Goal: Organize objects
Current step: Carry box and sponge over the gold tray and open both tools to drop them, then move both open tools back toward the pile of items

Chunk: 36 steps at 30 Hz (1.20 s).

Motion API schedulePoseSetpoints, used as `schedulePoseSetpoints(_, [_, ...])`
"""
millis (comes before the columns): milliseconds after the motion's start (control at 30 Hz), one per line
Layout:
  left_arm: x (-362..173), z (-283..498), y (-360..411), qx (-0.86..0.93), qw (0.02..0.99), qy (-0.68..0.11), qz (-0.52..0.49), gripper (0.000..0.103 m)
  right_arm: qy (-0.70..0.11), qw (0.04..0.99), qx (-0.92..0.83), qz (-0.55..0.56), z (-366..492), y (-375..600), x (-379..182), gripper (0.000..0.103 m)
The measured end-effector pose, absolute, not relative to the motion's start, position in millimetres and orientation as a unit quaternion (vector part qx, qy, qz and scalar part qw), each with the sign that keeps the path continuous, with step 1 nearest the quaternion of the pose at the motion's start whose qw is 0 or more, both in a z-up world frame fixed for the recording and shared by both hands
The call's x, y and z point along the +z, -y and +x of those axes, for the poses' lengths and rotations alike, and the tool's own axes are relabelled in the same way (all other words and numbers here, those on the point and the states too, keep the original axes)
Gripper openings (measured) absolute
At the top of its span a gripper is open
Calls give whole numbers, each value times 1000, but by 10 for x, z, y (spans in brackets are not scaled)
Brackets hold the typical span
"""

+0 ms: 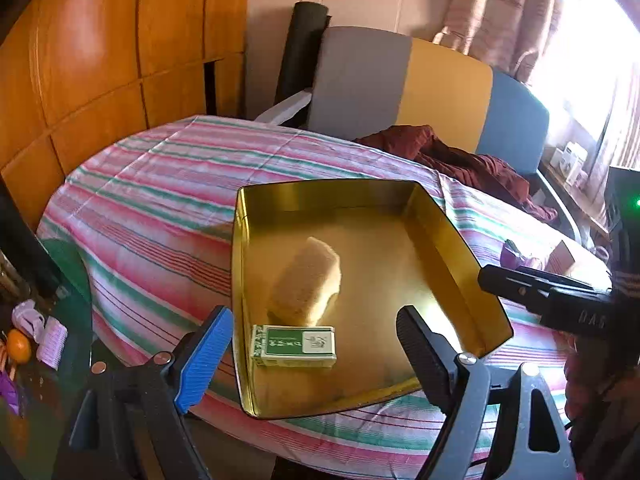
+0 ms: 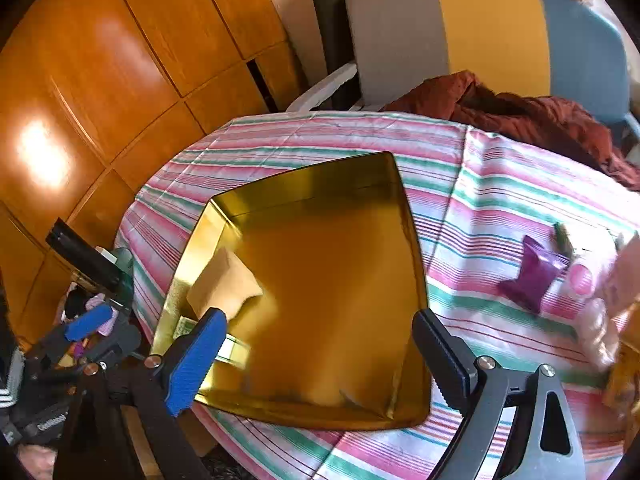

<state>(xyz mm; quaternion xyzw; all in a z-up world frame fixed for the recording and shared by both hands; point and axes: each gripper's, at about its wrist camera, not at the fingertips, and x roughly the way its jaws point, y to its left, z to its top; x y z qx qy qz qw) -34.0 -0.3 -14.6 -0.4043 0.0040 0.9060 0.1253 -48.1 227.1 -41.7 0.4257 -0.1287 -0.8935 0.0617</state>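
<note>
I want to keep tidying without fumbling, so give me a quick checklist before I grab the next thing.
1. Left gripper empty, jaws apart: ok.
2. Right gripper empty, jaws apart: ok.
3. Gold tray lies flat on the striped cloth: ok.
4. Sponge and green box are inside the tray: ok.
5. Room left in the tray for more: ok.
6. Purple packet still outside the tray on the cloth: not ok.
</note>
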Motion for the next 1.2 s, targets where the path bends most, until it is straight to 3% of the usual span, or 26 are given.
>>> schedulePoseSetpoints(667, [-176,-249,-719,869,243,-53,-427,67,167,-54,-896,408,228,-3113,-627,96])
schedulePoseSetpoints(933, [-119,-347,-1451,833,343,-93,-425,67,197,-117,-888,399,547,-3623,-667,96])
schedulePoseSetpoints(1200, [-210,-489,-2243,806,380,-169,-422,62,218,-153,-877,399,762,-3963,-765,96])
